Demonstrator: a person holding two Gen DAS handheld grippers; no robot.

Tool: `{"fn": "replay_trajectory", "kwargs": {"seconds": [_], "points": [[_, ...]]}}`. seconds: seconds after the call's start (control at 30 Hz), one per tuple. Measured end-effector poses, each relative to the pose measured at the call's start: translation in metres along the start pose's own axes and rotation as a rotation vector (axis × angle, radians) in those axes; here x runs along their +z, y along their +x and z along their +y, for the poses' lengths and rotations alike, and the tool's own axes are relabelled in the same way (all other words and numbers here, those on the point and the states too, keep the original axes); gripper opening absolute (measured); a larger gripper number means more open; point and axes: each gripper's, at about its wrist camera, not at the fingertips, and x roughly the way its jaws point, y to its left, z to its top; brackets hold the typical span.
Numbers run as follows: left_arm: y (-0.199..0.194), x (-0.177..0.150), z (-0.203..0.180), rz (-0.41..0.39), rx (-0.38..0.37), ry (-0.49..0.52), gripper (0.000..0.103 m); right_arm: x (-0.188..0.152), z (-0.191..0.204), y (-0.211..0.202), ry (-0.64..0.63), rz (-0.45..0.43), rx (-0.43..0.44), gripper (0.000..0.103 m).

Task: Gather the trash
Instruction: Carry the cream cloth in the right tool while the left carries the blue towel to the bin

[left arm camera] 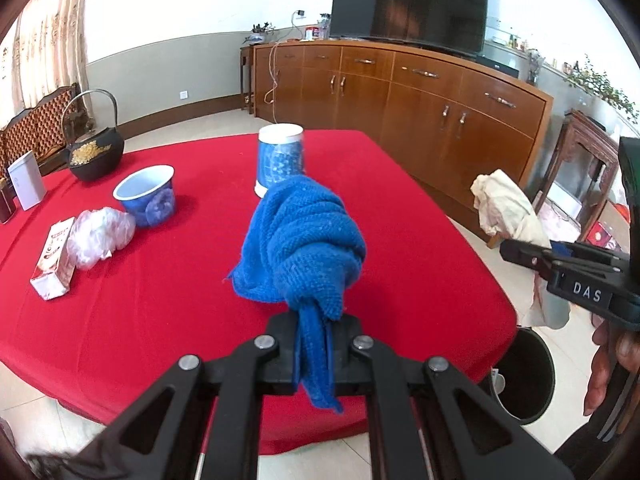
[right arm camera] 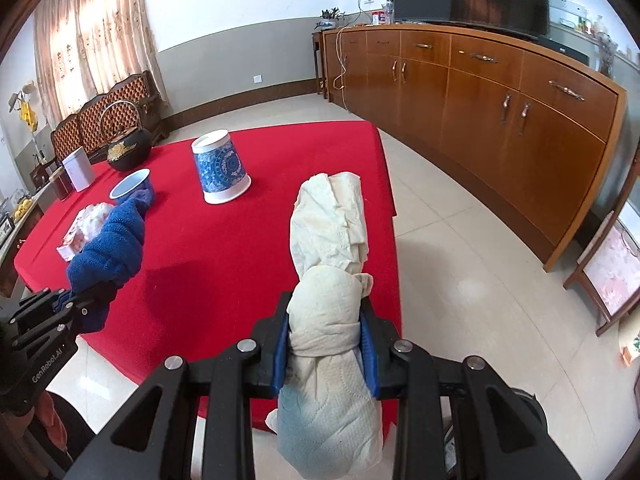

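In the left wrist view, the left gripper (left arm camera: 316, 344) is clamping a knotted blue cloth (left arm camera: 304, 240) at lower centre, holding it above the red table (left arm camera: 420, 216); the right gripper (left arm camera: 576, 276) is pinching a crumpled paper towel (left arm camera: 504, 204) at the right edge, above a dark bin (left arm camera: 532, 380) at lower right; the drop-off step seems to be in hand, and the next move is probably calling for lowering the towel over the bin and parting the fingers.

In the right wrist view, the right gripper (right arm camera: 326, 344) is squeezing the creased, off-white paper towel (right arm camera: 332, 240) at centre; a plastic wrapper (right arm camera: 94, 212) and carton (right arm camera: 74, 244) are waiting at left.
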Motion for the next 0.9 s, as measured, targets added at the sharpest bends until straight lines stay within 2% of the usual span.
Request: {"fn": "replay_trajectory", "kwargs": {"seconds": [0.3,0.9], "points": [[-0.024,-0.009,-0.022,-0.031,-0.022,0.031,0.010,-0.020,-0.006,-0.034,0.015,-0.032,-0.011,0.032],[-0.025,-0.015,-0.063,-0.038,-0.093,0.089,0.010,-0.048,-0.049,-0.071,0.068,-0.058,-0.063,0.032]]}}
